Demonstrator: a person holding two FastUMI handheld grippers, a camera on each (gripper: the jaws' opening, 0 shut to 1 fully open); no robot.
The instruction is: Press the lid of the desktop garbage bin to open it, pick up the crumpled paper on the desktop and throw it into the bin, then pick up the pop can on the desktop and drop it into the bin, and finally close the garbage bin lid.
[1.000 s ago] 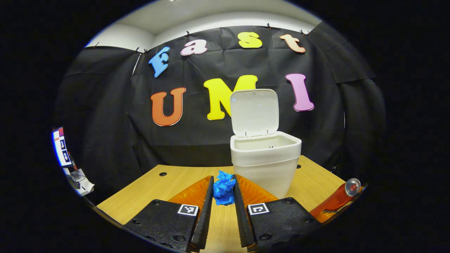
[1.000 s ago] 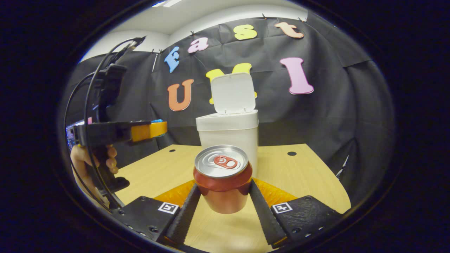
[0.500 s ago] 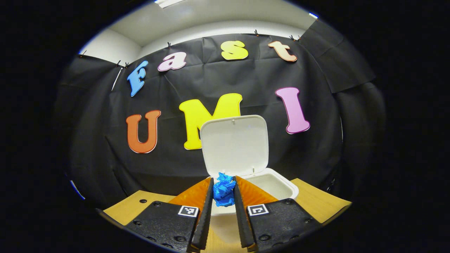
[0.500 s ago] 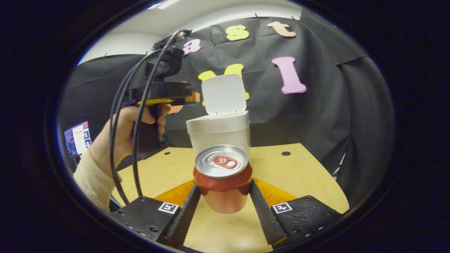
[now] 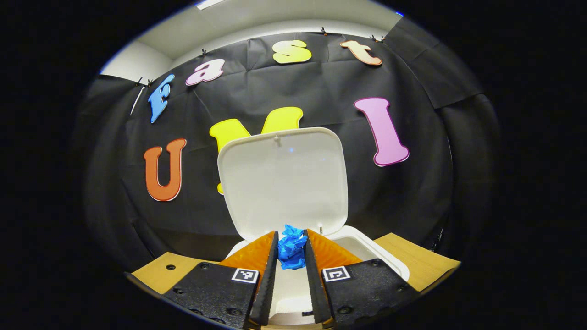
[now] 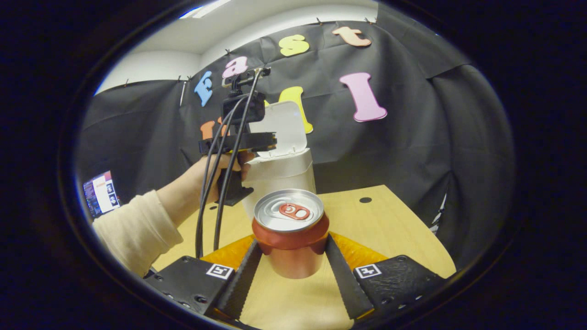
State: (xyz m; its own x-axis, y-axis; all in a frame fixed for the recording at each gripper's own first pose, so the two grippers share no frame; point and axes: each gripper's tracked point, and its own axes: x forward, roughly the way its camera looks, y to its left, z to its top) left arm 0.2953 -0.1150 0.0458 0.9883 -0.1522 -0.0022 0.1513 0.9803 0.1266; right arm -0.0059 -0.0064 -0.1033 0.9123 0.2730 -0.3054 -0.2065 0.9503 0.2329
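Left gripper (image 5: 290,250) level over the open bin (image 5: 390,261), raised by a sleeved forearm (image 6: 137,229), clamping the crumpled paper (image 5: 291,246) before the upright lid (image 5: 282,181). Right gripper (image 6: 292,256) low over the desktop (image 6: 390,224), gripping the pop can (image 6: 290,231).

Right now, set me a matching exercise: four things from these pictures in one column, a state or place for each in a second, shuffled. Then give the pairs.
Things:
1. crumpled paper
2. pop can
3. bin lid
4. desktop

States or places:
A. swung up and open
B. blue, pinched in the left gripper above the bin opening
C. light wood, with round holes
D. upright, pull tab on top, held by the right gripper

Pairs: 1-B, 2-D, 3-A, 4-C
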